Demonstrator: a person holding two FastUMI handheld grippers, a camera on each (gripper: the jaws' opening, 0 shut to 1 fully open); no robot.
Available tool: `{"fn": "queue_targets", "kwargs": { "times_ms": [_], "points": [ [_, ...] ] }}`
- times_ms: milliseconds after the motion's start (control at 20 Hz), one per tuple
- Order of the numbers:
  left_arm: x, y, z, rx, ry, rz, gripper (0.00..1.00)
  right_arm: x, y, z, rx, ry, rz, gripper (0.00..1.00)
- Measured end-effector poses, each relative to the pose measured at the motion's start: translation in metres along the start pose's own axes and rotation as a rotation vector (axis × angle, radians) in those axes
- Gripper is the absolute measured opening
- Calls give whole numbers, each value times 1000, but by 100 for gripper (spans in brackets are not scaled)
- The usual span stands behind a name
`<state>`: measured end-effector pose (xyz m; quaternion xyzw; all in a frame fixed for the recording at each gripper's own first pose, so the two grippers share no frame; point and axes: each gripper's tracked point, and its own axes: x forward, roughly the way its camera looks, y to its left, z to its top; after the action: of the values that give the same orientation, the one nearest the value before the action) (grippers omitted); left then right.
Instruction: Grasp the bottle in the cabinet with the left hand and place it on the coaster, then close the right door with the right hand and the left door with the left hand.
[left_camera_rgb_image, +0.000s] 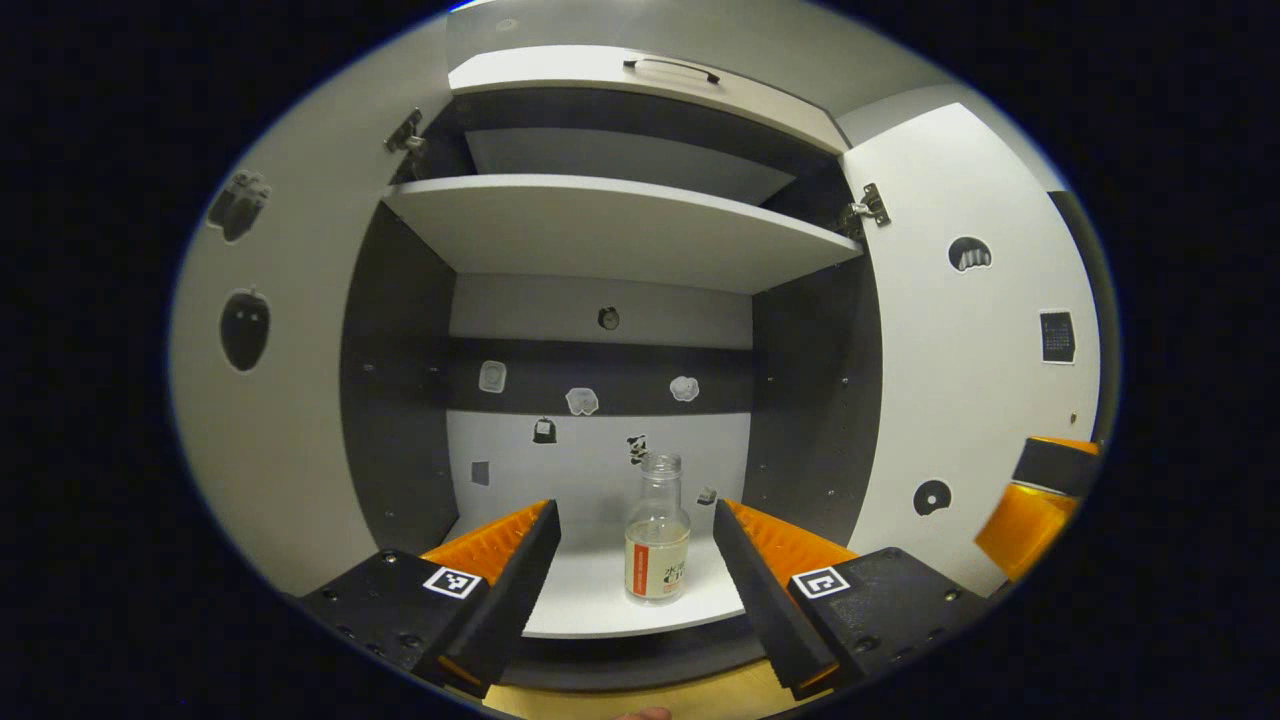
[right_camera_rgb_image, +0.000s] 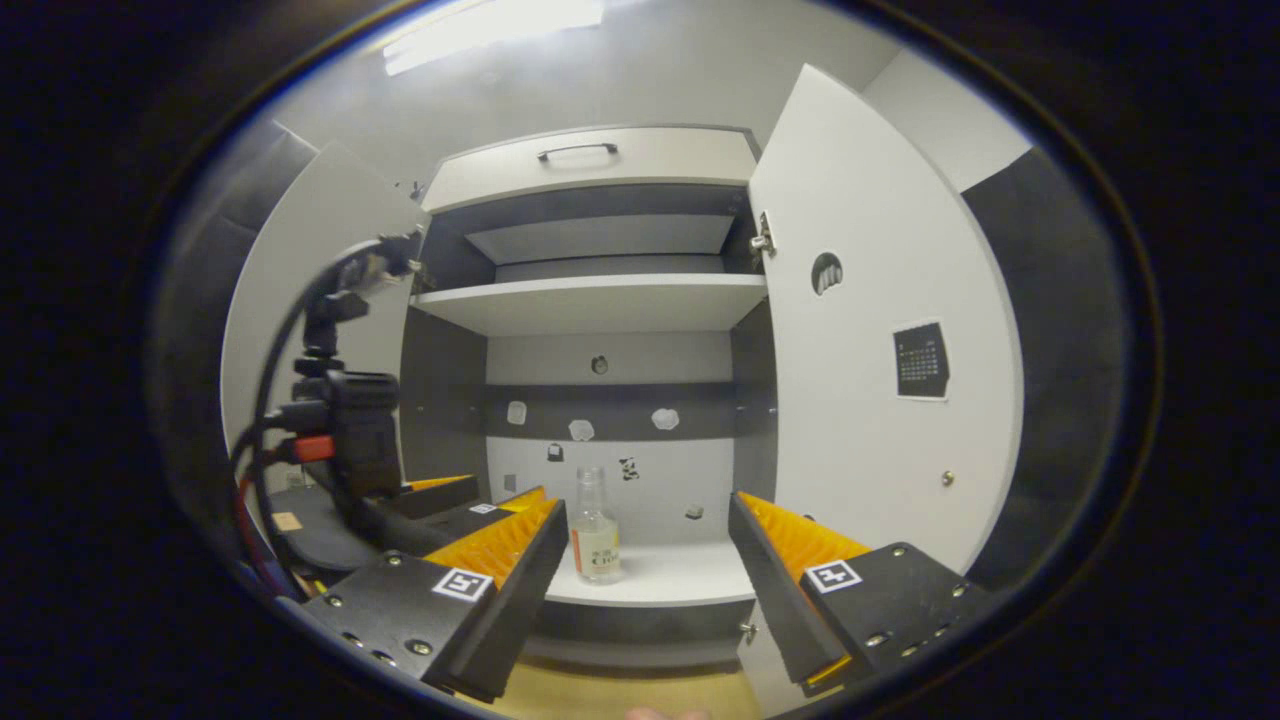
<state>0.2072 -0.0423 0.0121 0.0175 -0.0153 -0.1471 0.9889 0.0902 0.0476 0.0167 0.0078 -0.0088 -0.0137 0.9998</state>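
The bottle (left_camera_rgb_image: 657, 530) is seen upright on the lower shelf (left_camera_rgb_image: 600, 600) of the cabinet (left_camera_rgb_image: 620, 230), both doors swung open. The left gripper (left_camera_rgb_image: 636, 560) is held before it, fingers released and apart from it. The right gripper (right_camera_rgb_image: 648, 560) is likewise spread, grasping nothing.

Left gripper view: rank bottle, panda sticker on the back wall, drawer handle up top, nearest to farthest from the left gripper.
1. Bottle: upright near the front of the lower shelf, in line between the open fingers of the left gripper.
2. Panda sticker: on the cabinet's back wall, just behind and left of the bottle's neck.
3. Drawer handle: on the drawer front above the cabinet opening, far overhead.
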Motion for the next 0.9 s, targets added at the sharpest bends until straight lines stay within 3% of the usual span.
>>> {"fn": "queue_targets", "kwargs": {
  "times_ms": [200,550,650,750,850,900],
  "points": [
    [46,-9,-10,-3,26,-44,97,-16,-19,4,-18,-11,-52,98],
    [109,-3,-37,-12,92,-29,95,-39,-37,13,-41,-37,-81,98],
    [119,-3,-42,-13,114,-28,90,-43,-39,11,-43,-36,-84,98],
    [128,-4,-49,-17,136,-33,83,-47,-41,10,-47,-35,-89,98],
    [135,-3,-49,-23,131,-29,55,-50,-44,10,-49,-31,-91,98],
    [133,-3,-49,-23,132,-31,50,-52,-46,10,-49,-31,-94,98]
  ]
}}
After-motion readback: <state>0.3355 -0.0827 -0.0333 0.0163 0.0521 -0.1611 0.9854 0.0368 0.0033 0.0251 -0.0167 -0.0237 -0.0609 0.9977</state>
